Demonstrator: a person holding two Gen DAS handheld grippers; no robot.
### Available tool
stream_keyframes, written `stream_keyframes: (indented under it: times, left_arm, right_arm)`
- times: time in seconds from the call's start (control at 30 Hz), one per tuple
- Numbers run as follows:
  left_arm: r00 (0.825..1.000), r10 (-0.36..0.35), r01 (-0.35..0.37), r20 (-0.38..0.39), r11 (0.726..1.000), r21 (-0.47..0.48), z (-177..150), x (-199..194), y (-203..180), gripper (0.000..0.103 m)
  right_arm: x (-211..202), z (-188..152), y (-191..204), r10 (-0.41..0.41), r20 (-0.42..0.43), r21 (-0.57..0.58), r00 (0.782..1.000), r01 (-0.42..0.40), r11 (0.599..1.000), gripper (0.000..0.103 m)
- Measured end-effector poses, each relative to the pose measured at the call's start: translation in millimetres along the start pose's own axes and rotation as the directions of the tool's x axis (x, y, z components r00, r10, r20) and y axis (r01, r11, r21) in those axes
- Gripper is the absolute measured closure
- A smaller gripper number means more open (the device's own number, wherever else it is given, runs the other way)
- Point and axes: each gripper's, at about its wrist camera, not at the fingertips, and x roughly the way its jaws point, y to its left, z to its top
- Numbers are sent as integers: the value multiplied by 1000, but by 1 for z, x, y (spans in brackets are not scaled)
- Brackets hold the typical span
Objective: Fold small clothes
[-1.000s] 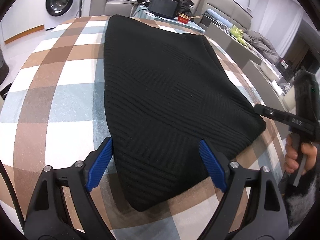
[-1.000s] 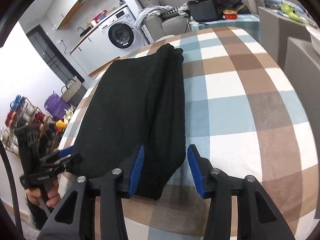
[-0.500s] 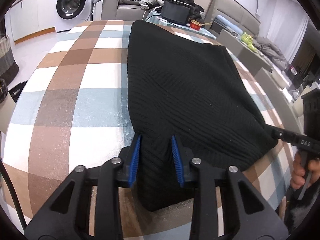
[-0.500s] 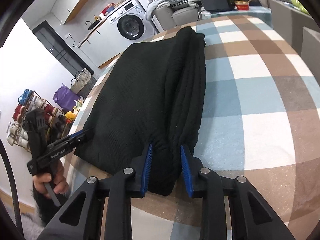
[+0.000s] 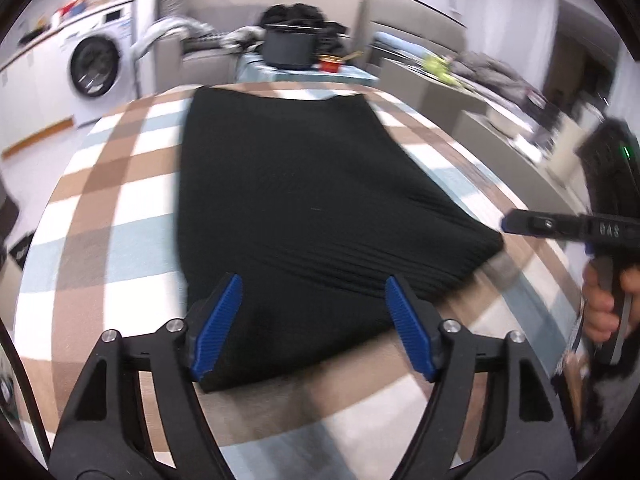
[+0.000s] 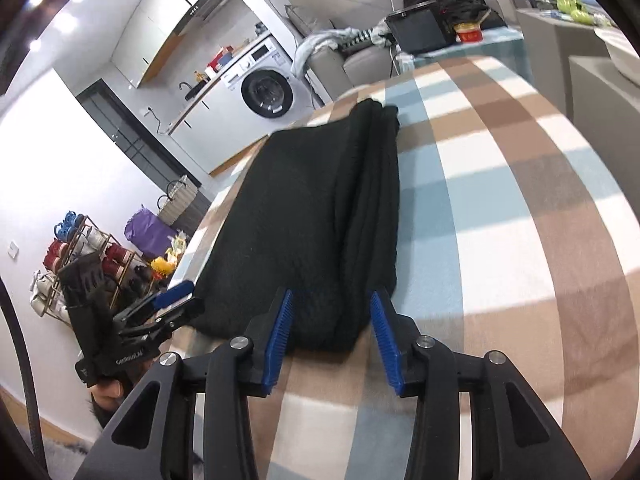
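Table: checked cloth, bearing the garment.
Black knit garment: folded flat, long axis running away from both grippers, near corners now released.
Left gripper: jaws opening, wide, pads clear of fabric.
Right gripper: jaws opening, straddling folded edge, no longer pinching.

Both cams are riding on the grippers, looking forward and down along the fingers. Left wrist view is sitting close over the near end of the black knit garment, facing down its length toward the washing machine at far left. Right wrist view is hanging just as close over the garment's near right corner, angling left. Both are sharing the garment, the checked tablecloth around it and that washer behind it.
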Motion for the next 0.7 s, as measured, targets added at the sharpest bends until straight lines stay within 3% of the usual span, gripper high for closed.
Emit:
stream_keyframes:
  times: [0.17,0.3,0.37,0.4,0.43,0.7]
  left_arm:
    - [998,-28,33,-52,995,92,-10,11,-31,27]
    - [997,-33,41,-67,992,116,-15,15,-45,27]
    - [997,-44,52,-69,991,122,-14,17,-50,27]
    - [997,-46,54,-69,990,127,-13,17,-53,27]
    - [996,-54,63,-72,988,139,-11,19,-57,27]
    - [989,-119,136,-86,961,239,7,38,-99,27]
  right_arm:
    - [8,-12,3,83,-69,17,994,-82,996,61]
    - [20,-12,11,71,-83,1,994,-72,997,61]
    - [22,-7,15,63,-63,-3,996,-63,998,70]
    - [22,-4,17,58,-50,-11,997,-58,998,81]
    - [20,1,20,49,-23,-24,999,-50,998,86]
    - [29,19,21,74,-11,-4,997,-74,997,89]
